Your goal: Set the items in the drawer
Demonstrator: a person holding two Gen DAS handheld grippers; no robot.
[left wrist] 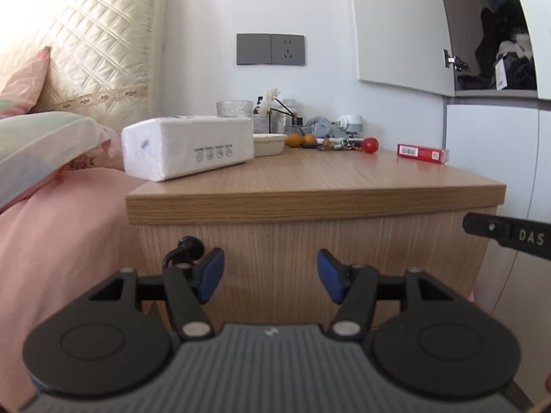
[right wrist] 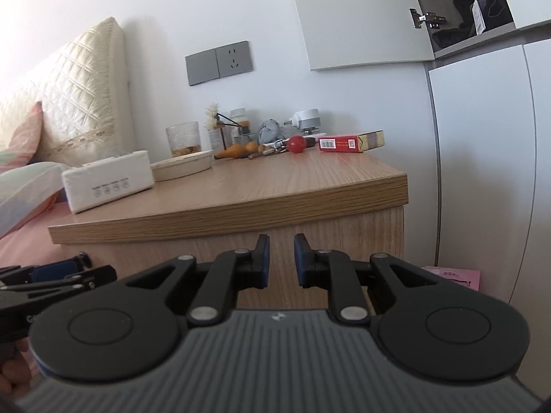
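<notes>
- Left gripper (left wrist: 270, 275): fingers spread wide, empty, facing drawer front (left wrist: 310, 258), likely to open it.
- Right gripper (right wrist: 281, 261): fingers narrowly parted, empty.
- Red box (right wrist: 351, 141): tabletop (right wrist: 275, 186), 1 o'clock; red ball (right wrist: 297, 143) beside, 12 o'clock.

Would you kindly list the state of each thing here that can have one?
left gripper: open, empty
right gripper: narrowly open, empty
wooden nightstand drawer front: closed
white wardrobe upper door: open
clear ribbed glass: upright
red rectangular carton: lying flat

Soft daylight from the left, fisheye-bent edges, slightly blurred foreground.
</notes>
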